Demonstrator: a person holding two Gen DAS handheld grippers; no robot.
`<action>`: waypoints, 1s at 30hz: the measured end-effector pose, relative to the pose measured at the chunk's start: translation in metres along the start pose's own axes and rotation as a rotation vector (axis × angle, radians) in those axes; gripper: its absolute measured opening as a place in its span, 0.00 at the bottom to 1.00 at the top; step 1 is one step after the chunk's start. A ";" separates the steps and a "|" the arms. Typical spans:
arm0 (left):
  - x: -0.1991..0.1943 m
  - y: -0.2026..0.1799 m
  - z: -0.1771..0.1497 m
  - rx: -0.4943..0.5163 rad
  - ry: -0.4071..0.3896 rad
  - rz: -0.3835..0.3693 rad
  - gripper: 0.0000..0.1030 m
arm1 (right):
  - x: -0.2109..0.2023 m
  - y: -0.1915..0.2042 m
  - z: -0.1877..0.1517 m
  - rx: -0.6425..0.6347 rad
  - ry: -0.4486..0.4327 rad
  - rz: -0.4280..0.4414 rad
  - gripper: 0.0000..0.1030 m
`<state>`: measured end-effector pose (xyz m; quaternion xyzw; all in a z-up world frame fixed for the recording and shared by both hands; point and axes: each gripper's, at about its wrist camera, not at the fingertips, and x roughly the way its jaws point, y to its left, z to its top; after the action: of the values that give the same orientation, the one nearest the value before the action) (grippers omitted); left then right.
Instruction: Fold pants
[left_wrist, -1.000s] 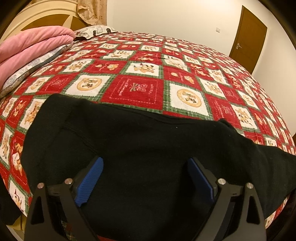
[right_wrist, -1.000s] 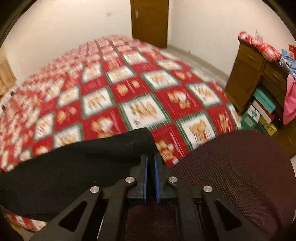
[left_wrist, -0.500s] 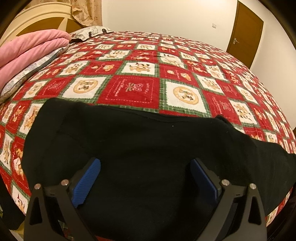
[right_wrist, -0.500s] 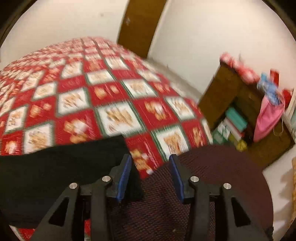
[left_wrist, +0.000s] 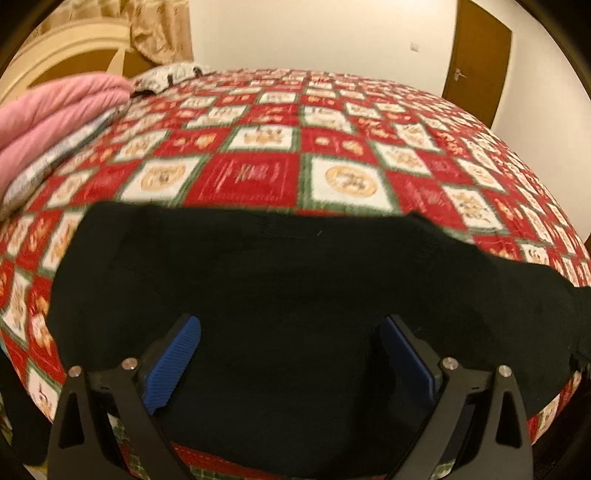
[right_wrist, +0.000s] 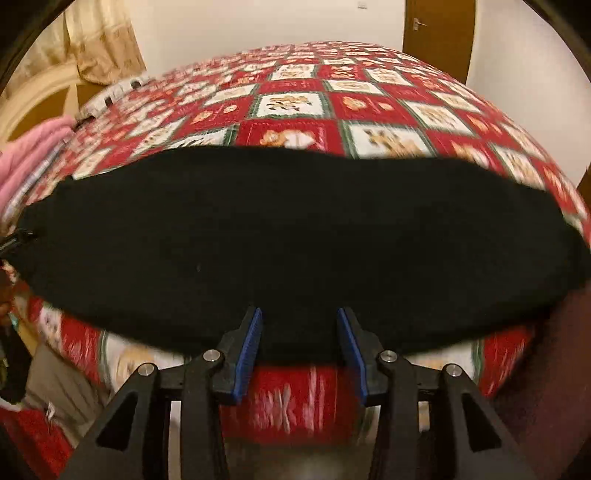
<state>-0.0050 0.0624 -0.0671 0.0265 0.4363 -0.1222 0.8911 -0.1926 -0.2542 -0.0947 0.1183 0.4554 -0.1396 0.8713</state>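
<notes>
Black pants (left_wrist: 295, 280) lie flat along the near edge of a bed with a red, white and green patchwork quilt (left_wrist: 258, 173). My left gripper (left_wrist: 288, 332) hovers over the pants' wider end, its blue pads far apart with nothing gripped between them. In the right wrist view the pants (right_wrist: 295, 229) stretch across as one long dark band. My right gripper (right_wrist: 299, 325) stands open at their near edge, above the bed's side. Black cloth shows in the gap between its pads, but they do not press on it.
A pink blanket (left_wrist: 55, 110) and pillows lie at the bed's left by a cream headboard (left_wrist: 74, 55). A brown door (left_wrist: 480, 62) stands at the back right. A dark red seat cushion (right_wrist: 554, 350) sits close to the bed's near right.
My right gripper opened and swung left and down, from the pants' end by the seat cushion to the middle of their near edge. The left gripper stayed open and hardly moved.
</notes>
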 end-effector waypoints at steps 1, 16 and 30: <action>-0.001 0.004 -0.003 -0.007 -0.010 -0.007 0.98 | -0.001 -0.003 -0.004 -0.002 0.029 0.003 0.43; -0.015 -0.044 -0.016 0.095 -0.024 -0.144 0.98 | 0.017 0.143 0.135 -0.113 -0.078 0.620 0.44; -0.013 -0.048 -0.041 0.193 -0.070 -0.091 1.00 | 0.079 0.269 0.149 -0.296 0.084 0.711 0.43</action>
<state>-0.0560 0.0249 -0.0792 0.0881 0.3917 -0.2050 0.8926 0.0584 -0.0635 -0.0553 0.1475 0.4364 0.2432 0.8536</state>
